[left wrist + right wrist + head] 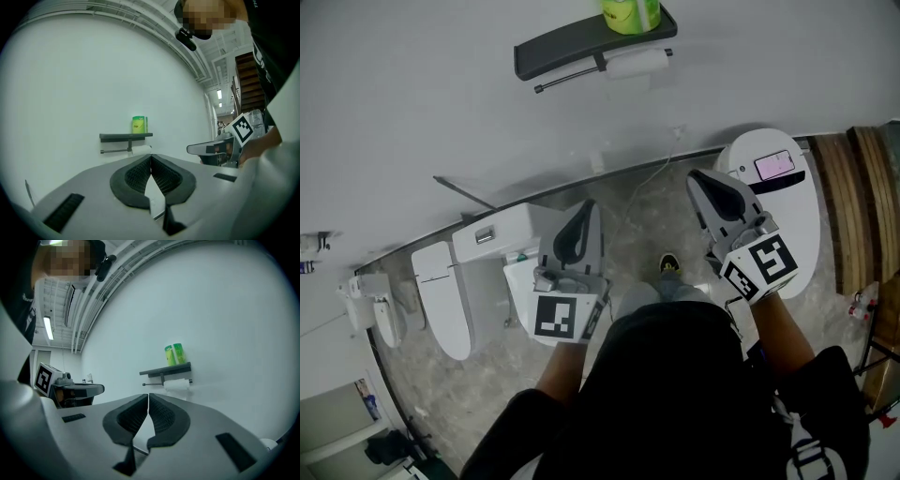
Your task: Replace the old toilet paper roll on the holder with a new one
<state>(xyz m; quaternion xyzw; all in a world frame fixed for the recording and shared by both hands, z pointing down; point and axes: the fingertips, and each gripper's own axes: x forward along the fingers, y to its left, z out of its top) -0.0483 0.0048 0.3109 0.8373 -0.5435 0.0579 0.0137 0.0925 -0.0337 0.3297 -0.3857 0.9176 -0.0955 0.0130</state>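
The left gripper [581, 217] and right gripper [701, 184], mid-frame, had their jaws closed on nothing; the toilet paper roll [637, 63] hung on the holder [567, 47] at upper centre

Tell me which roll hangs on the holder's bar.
The bare white roll, on the bar under the dark shelf. The green-wrapped one stands on top of it.

On the right end of the wall shelf [595, 37] stands a pack [631, 13], possibly a wrapped roll. Just under that end of the shelf, a toilet paper roll [637, 63] hangs on a bar [572, 79]. A toilet [441, 300] sits well below the shelf to its left, and a round stand [802, 217] bearing a phone [773, 165] sits below to its right.
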